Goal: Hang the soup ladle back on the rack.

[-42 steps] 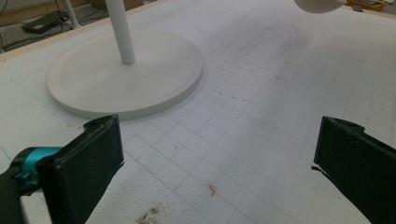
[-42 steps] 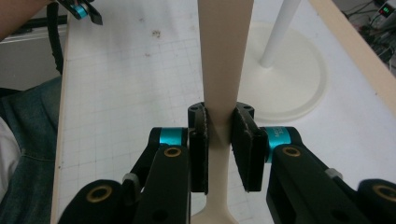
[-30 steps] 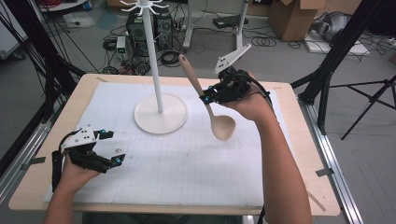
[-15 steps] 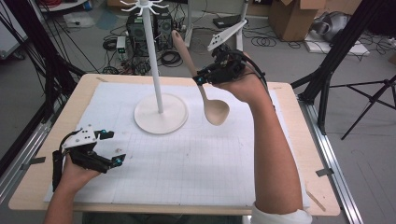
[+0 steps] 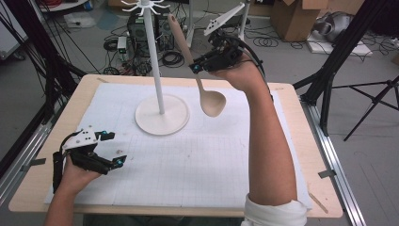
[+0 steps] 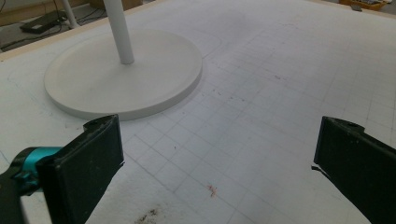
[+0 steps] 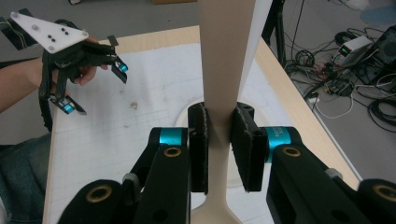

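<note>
From the high view, the right tongs (image 5: 203,66) are clamped on the handle of a wooden spoon (image 5: 212,102) and have carried it higher than a second ago. Its bowl then hung low over the tabletop (image 5: 301,155); now it hangs clear above the paper sheet, at about three o'clock from the white stand (image 5: 162,115). The handle tip is up near the hooks (image 5: 147,6) at the head of the pole. My guess is the spoon is meant for one of those hooks, and the lift brings the handle end to roughly the right height; it has yet to travel toward nine o'clock to meet a hook. The left tongs (image 5: 110,148) rest at about seven o'clock from the stand's base, unmoved.

In the left gripper view, the left tongs (image 6: 215,163) stand wide apart with nothing between them, and the stand base (image 6: 126,77) lies toward eleven o'clock.

In the right gripper view, the two pads press on the spoon handle (image 7: 224,70) from both sides, the handle rising straight toward twelve o'clock. The left tongs (image 7: 93,86) show at ten o'clock, apart.
</note>
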